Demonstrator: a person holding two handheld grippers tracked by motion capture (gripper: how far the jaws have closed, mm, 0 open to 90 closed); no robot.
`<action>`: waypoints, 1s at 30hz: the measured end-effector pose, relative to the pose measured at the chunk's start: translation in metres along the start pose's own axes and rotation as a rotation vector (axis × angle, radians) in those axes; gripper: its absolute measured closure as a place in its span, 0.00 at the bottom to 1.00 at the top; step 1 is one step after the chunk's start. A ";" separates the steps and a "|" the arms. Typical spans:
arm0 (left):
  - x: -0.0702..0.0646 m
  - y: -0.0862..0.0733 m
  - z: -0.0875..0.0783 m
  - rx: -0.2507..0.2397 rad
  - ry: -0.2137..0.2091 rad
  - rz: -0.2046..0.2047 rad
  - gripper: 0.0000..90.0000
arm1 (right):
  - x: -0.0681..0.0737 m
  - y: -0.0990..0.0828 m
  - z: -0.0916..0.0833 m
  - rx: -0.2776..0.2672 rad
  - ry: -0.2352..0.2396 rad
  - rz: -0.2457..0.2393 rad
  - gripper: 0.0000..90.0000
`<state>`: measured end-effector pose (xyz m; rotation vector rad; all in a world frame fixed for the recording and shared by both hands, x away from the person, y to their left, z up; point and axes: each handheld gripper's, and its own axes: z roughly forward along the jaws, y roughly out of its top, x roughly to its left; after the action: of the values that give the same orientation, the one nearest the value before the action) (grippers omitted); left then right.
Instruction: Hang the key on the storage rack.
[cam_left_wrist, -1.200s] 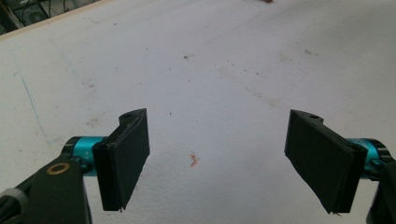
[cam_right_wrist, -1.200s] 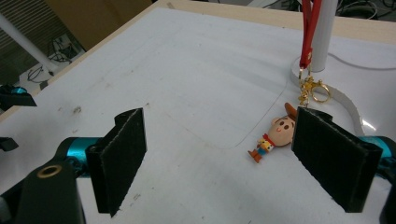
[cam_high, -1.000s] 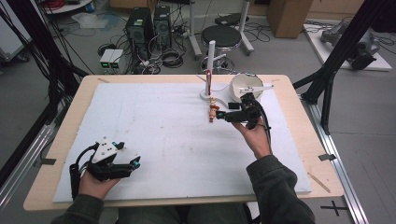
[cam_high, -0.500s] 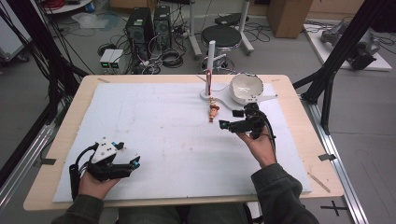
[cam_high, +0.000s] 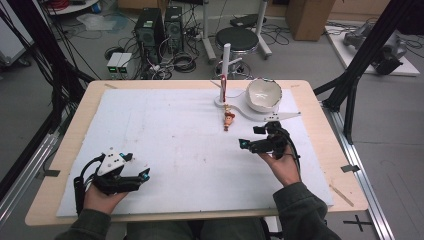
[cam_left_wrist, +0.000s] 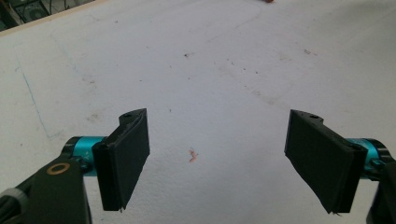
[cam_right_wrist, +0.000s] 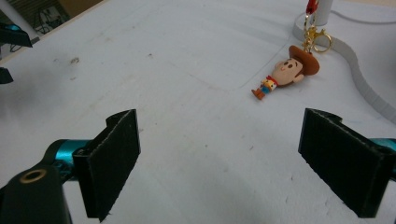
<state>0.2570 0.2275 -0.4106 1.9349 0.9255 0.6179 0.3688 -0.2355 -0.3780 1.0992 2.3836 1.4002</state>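
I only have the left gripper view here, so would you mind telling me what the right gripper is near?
Observer: The right gripper sits open toward the table's right side, with a small cowboy figure lying on the white mat ahead of its jaws.
Operator: Thank you. Is the figure attached to anything?
Observer: Yes, a gold clasp runs from its hat up to a white post on a flat white stand.
Operator: Anything else on that stand?
Observer: A white bowl sits on it, to the right of the post.
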 end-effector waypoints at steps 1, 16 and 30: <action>0.000 0.000 0.000 -0.003 0.000 -0.003 0.25 | 0.000 -0.002 -0.001 0.004 -0.003 -0.002 0.13; 0.001 -0.001 0.001 0.009 -0.003 -0.004 0.25 | 0.003 -0.020 -0.006 0.017 -0.022 -0.021 0.13; 0.001 -0.001 0.001 0.009 -0.005 -0.001 0.25 | 0.003 -0.032 -0.013 0.010 -0.028 -0.029 0.13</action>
<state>0.2574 0.2280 -0.4123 1.9434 0.9271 0.6090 0.3439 -0.2522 -0.3964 1.0749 2.3798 1.3556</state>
